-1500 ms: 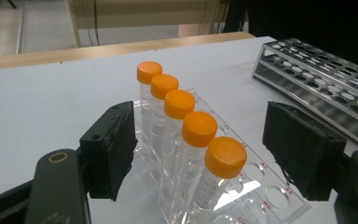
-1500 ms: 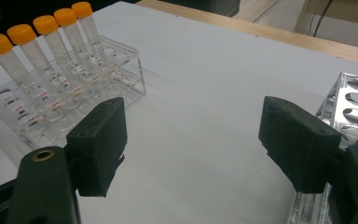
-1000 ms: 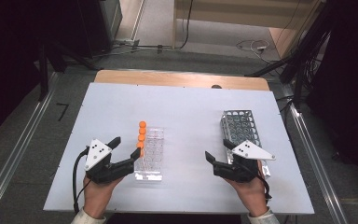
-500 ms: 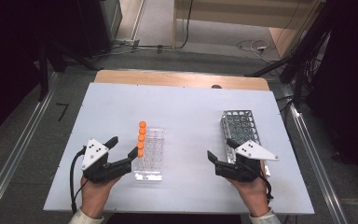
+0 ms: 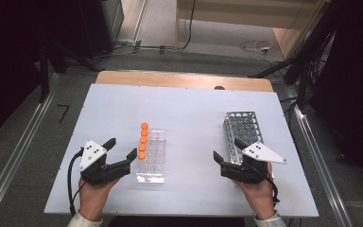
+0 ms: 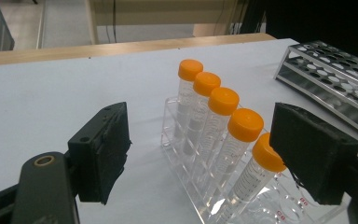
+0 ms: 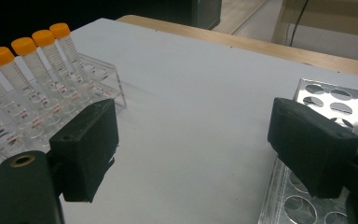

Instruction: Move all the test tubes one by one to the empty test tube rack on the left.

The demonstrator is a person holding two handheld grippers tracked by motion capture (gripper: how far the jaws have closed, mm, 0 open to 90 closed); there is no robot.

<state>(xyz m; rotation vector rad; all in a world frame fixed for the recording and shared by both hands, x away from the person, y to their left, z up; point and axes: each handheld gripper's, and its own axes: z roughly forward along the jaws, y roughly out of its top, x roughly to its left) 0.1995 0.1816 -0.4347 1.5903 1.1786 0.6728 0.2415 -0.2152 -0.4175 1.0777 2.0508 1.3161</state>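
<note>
Two hand-held grippers hovered over a white table (image 5: 189,109) beside two tube racks.

Little had changed since the earlier frames: the right gripper (image 5: 226,157), by the metal rack (image 5: 242,128), had just spread wider, empty; the left gripper (image 5: 121,147) stayed spread beside five orange-capped tubes (image 5: 142,140) in the clear rack (image 5: 153,158).

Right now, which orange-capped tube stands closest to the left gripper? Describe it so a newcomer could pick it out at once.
On the white table, left of centre, stands a clear plastic rack with five orange-capped tubes along its left edge. The tube meant is the row's nearest one to the person, beside the open left gripper. In the left gripper view its cap sits lowest, by the right jaw.
</note>
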